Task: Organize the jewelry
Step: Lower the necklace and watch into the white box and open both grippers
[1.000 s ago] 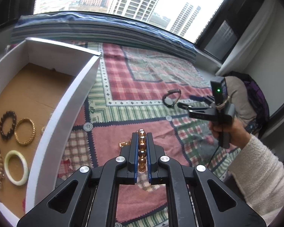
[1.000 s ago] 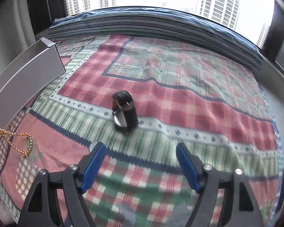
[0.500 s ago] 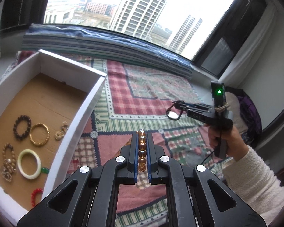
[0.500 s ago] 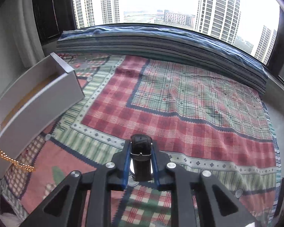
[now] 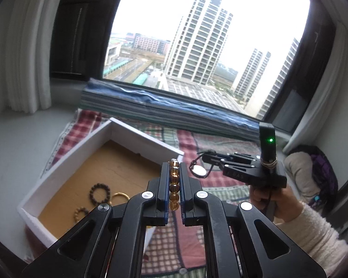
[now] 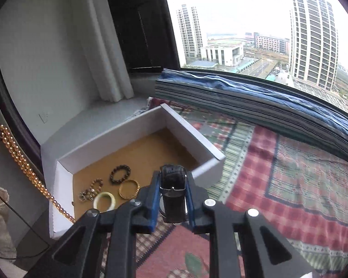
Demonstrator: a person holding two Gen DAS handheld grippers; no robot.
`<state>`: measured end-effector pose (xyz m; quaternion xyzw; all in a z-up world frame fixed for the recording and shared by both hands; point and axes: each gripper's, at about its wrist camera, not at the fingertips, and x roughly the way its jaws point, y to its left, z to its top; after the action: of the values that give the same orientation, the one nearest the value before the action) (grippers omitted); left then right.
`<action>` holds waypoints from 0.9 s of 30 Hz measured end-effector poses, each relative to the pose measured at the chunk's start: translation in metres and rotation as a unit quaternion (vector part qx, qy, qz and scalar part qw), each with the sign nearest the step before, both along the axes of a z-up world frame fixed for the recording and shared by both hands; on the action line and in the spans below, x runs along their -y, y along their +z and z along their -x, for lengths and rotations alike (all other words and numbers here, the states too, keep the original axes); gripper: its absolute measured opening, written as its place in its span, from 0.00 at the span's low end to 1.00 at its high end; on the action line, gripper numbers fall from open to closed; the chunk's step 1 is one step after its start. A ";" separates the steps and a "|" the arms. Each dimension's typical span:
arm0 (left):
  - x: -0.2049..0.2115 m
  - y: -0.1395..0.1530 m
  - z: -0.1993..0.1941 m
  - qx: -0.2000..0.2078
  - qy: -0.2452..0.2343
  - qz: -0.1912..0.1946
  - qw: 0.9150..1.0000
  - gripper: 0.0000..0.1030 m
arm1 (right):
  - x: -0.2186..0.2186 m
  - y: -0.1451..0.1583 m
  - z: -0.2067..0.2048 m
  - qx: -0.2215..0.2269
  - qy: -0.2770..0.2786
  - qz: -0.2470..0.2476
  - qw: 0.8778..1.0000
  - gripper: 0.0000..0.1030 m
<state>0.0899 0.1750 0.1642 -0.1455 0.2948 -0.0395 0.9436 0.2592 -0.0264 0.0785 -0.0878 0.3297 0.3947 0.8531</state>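
Note:
My left gripper (image 5: 174,165) is shut on a string of amber beads (image 5: 174,185) and is raised above the white box (image 5: 136,134). In the right wrist view the strand (image 6: 23,164) hangs in the air at the left edge. My right gripper (image 6: 172,175) is shut on the black strap of a wristwatch (image 6: 172,199), just in front of the white box's (image 6: 139,132) near corner. From the left wrist view that right gripper (image 5: 203,158) is off to the right, with the watch's round face (image 5: 198,170) dangling under its tips.
The box has a brown floor holding a dark bead bracelet (image 6: 120,173), a gold bracelet (image 6: 128,188), a pale bangle (image 6: 104,200) and other pieces. It sits on a red and green plaid cloth (image 6: 301,185). A folded striped blanket (image 6: 243,97) lies along the window. A hand in a white sleeve (image 5: 313,229) holds the right gripper.
The right gripper shut on the watch and lifted it off the cloth. Both grippers rose and swung left toward the box, the bead string coming up with the left one.

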 end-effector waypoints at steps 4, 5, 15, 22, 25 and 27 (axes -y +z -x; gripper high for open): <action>-0.028 -0.034 -0.015 -0.024 0.034 -0.019 0.999 0.05 | -0.057 -0.016 -0.020 0.000 0.022 0.015 1.000 0.19; -0.035 -0.046 -0.021 -0.034 0.040 -0.018 0.998 0.05 | -0.071 -0.025 -0.028 -0.003 0.023 0.024 0.999 0.19; -0.074 -0.167 -0.062 -0.129 0.099 -0.042 0.986 0.07 | -0.150 -0.117 -0.079 -0.024 0.009 0.101 0.995 0.24; -0.062 -0.161 -0.034 -0.101 0.169 -0.105 0.975 0.88 | -0.135 -0.092 -0.051 0.006 -0.007 0.074 0.997 0.53; -0.052 -0.157 -0.025 -0.095 0.198 -0.141 0.965 0.97 | -0.126 -0.080 -0.032 0.021 -0.003 0.073 0.997 0.64; -0.049 -0.156 -0.022 -0.091 0.211 -0.157 0.961 0.99 | -0.122 -0.075 -0.019 0.024 0.004 0.075 0.997 0.64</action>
<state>0.1119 0.2238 0.0084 -0.0575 0.3442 0.2202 0.9109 0.2777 0.0954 0.0035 -0.1620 0.3377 0.3703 0.8500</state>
